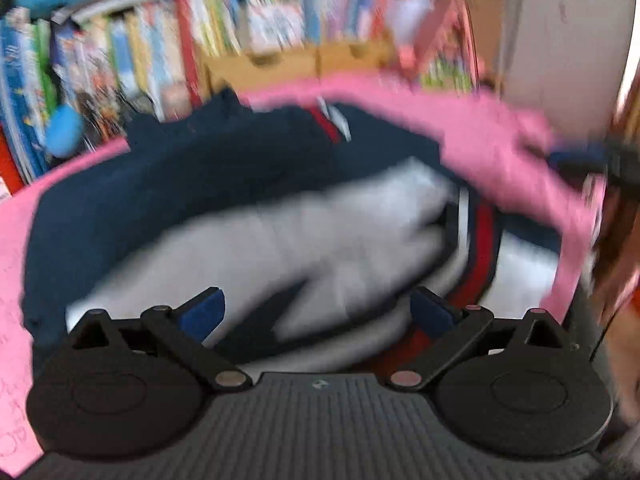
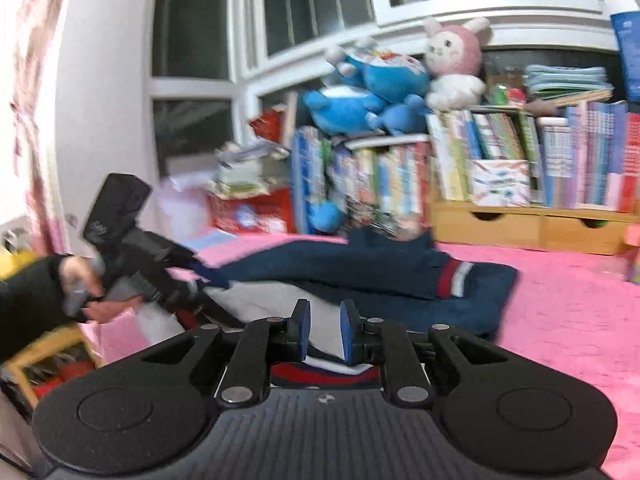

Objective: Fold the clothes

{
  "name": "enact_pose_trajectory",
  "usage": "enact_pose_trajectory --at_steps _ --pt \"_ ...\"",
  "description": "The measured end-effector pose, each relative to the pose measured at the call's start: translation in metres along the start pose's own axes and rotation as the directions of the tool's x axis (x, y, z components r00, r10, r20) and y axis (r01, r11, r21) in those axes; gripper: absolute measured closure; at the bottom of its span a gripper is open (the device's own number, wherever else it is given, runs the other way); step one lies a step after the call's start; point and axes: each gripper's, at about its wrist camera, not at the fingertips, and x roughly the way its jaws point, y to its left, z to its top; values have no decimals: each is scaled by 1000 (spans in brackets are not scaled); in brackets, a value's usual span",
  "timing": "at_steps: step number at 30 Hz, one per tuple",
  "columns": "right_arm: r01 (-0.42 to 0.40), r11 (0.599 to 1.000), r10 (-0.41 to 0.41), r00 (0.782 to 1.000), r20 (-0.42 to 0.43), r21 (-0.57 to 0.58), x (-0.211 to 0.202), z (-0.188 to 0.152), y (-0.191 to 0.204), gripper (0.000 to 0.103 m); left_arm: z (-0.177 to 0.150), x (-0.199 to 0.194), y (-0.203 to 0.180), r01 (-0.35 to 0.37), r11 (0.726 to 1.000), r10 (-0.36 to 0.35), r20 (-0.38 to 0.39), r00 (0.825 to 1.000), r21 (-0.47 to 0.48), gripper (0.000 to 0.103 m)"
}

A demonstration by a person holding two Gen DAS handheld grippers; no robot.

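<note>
The left gripper (image 1: 318, 312) hung over the garment (image 1: 224, 184) with its jaws wide apart and nothing between them. The right gripper (image 2: 323, 332) had its jaws nearly together; whether cloth was pinched there could not be told. The navy garment, white lining showing, lay on the pink counter (image 2: 560, 312) at twelve o'clock. A fold seemed under way; next, a fresh edge needed grasping. No writing was legible on the books (image 2: 500, 152) beyond.

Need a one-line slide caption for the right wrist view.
Right gripper nearly shut over a navy-and-white garment on the pink cover, bookshelf behind.
</note>
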Motion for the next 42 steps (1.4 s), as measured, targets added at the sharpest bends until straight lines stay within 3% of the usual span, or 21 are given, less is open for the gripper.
enact_pose_trajectory --at_steps 2,4,6,7,8,12,14,16,20,24,27,29,36,39,42 --pt "-6 1000 6 1000 -24 10 9 0 -1 83 -9 7 -7 -12 1000 13 -33 999 22 2" --pt "-40 999 38 998 -52 -36 26 3 12 80 -16 -2 -7 -15 1000 15 -15 1000 12 2" --pt "-87 988 77 993 -87 -126 47 6 32 61 -20 -20 -2 -23 1000 24 25 999 -17 2" --pt "-117 978 99 989 -109 -173 59 8 44 46 -24 -31 3 -38 999 39 49 998 -36 2" --pt "-148 964 121 984 -132 -221 71 8 57 43 -27 -42 7 -51 997 55 73 996 -55 1" --pt "-257 920 196 955 -221 -296 115 7 91 45 -46 -77 40 -132 975 156 128 979 -180 0" --pt "-305 903 224 935 -274 -303 135 5 102 54 -58 -87 62 -151 951 191 129 973 -270 0" --pt "-358 880 256 911 -324 -313 146 2 110 62 -71 -91 85 -118 918 176 122 977 -379 0" --pt "-375 851 238 900 -365 -368 156 2 118 60 -89 -84 118 8 853 77 142 987 -522 0" --pt "-386 865 228 872 -433 -322 167 6 117 62 -89 -71 117 -12 856 85 118 989 -518 0" --pt "-413 828 209 855 -475 -379 157 5 132 80 -87 -68 111 -13 871 85 125 989 -490 0" --pt "-392 807 169 870 -464 -441 148 6 143 91 -86 -69 108 -27 879 101 133 986 -475 0" --pt "-173 839 26 960 -279 -515 133 39 141 93 -82 -87 101 -30 900 125 193 973 -435 0" --pt "-110 851 -21 970 -243 -514 146 52 127 93 -81 -89 103 -40 898 139 198 970 -438 0" --pt "-110 865 -23 966 -257 -490 171 56 111 91 -83 -82 110 -47 884 144 176 974 -465 0"
